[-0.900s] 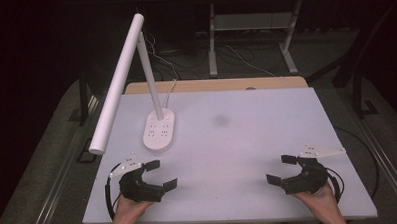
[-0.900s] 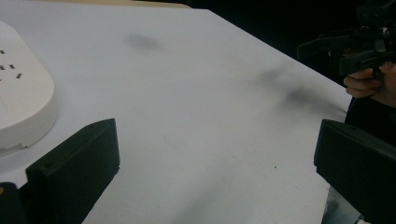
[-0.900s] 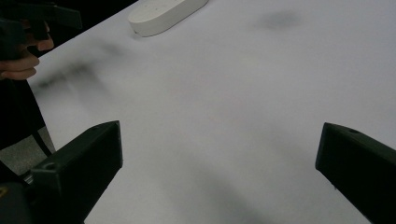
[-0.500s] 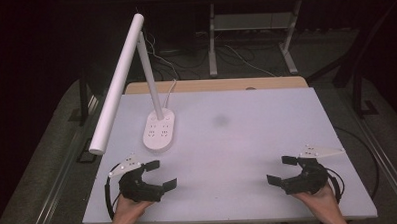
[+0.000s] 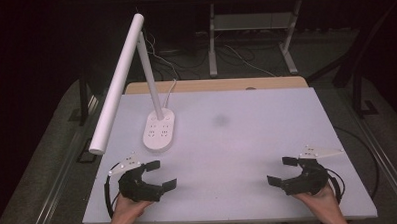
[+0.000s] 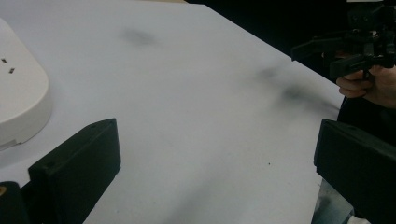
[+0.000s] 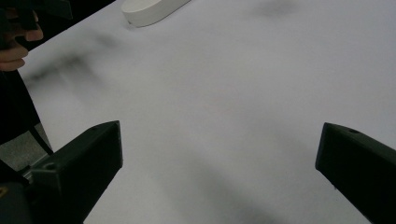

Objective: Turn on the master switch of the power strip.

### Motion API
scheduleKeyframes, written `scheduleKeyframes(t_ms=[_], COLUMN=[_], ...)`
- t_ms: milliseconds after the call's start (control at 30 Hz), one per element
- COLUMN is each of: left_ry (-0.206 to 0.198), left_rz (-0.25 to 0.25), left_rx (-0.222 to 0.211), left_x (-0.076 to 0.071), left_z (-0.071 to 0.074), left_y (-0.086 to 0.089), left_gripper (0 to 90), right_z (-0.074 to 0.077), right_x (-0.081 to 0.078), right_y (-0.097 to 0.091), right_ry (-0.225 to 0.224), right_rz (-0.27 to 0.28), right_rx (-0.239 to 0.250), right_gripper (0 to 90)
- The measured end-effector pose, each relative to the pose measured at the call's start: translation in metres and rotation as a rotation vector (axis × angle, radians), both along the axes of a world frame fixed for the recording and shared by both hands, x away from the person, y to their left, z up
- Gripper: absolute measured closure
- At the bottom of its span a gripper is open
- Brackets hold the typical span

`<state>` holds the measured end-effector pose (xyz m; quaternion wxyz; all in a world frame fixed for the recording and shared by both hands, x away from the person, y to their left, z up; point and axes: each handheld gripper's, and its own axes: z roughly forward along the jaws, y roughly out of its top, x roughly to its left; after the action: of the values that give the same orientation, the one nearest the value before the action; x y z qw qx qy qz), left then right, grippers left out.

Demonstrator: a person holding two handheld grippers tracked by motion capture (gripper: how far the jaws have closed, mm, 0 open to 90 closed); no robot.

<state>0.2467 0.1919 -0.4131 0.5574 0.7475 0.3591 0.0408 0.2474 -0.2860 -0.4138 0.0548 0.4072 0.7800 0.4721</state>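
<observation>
A white desk lamp point(image 5: 157, 128) stands on the far left of the pale table point(image 5: 247, 140), its long tube head slanting out past the table's left edge. The left gripper point(image 5: 161, 174) rests at the near left corner, jaws spread wide with nothing between them, just near of the lamp base (the base edge also shows in the left gripper view point(image 6: 18, 107)). The right gripper point(image 5: 283, 170) sits at the near right corner, jaws likewise wide apart and empty, well apart from the left one.

A pale grey worktop point(image 5: 257, 140) carries a white desk lamp point(image 5: 158, 129) standing near its far left corner.
</observation>
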Motion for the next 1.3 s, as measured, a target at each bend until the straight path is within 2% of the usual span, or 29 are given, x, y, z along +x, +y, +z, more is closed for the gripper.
scheduleKeyframes(t_ms=[367, 800, 867, 933, 1100, 1300], left_ry=[0.019, 0.03, 0.051, 0.055, 0.054, 0.06], left_rz=[-0.008, 0.018, 0.021, 0.023, 0.024, 0.03], left_rx=[0.015, 0.019, -0.009, -0.005, 0.038, 0.061], left_x=[0.004, 0.014, 0.017, 0.018, 0.025, 0.031], left_z=[0.008, 0.019, 0.022, 0.023, 0.028, 0.032], left_y=[0.002, 0.009, 0.013, 0.014, 0.018, 0.021], left_gripper=[0.0, 0.1, 0.4, 0.4, 0.4, 0.7], right_z=[0.0, 0.0, 0.0, 0.0, 0.0, 0.0], right_x=[-0.001, -0.002, -0.002, -0.002, -0.001, -0.001], right_y=[0.0, -0.001, -0.002, -0.002, -0.003, -0.003], right_ry=[-0.002, -0.005, -0.006, -0.007, -0.012, -0.013], right_rz=[-0.005, -0.007, -0.008, -0.008, -0.011, -0.011], right_rx=[-0.009, -0.016, -0.016, -0.017, -0.02, -0.023], right_gripper=[0.1, 0.1, 0.1, 0.1, 0.1, 0.1])
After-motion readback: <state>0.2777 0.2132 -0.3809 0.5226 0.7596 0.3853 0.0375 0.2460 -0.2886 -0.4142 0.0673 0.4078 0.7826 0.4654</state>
